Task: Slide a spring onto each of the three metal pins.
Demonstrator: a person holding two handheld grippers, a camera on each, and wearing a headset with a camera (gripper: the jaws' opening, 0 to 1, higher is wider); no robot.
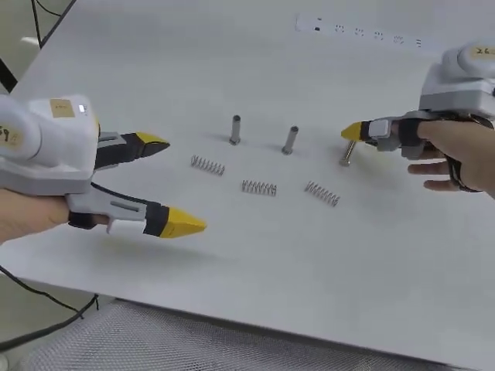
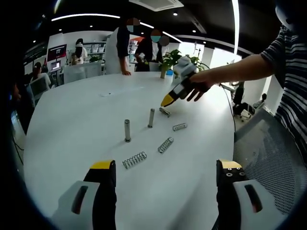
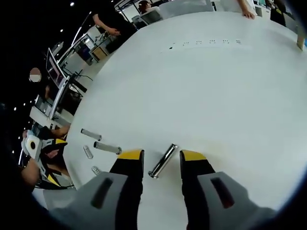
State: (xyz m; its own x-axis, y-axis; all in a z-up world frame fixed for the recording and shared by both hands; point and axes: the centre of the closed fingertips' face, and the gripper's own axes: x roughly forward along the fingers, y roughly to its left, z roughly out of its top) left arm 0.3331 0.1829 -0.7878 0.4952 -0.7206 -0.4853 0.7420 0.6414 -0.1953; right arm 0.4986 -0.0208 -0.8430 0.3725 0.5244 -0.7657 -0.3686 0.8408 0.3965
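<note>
Right gripper (image 3: 161, 154) is being held low over the table (image 1: 255, 294), its jaws narrowly parted on either side of the right pin (image 1: 346, 157), which is leaning, with gaps showing on both sides. Left gripper (image 1: 174, 184) is being held above the table's near side, jaws spread wide, holding nothing. The left pin (image 1: 235, 130) and middle pin (image 1: 290, 140) are standing upright. The left spring (image 1: 207, 165), middle spring (image 1: 258, 187) and right spring (image 1: 321, 193) are lying flat just before the pins.

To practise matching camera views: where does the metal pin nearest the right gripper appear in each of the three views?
Head view: rightmost pin, right of centre, at the right gripper's yellow tip.
Left gripper view: rightmost pin above centre, under that gripper.
Right gripper view: rightmost pin bottom centre, between the jaws.
Shared landmark: the middle pin, upright beside it.
</note>
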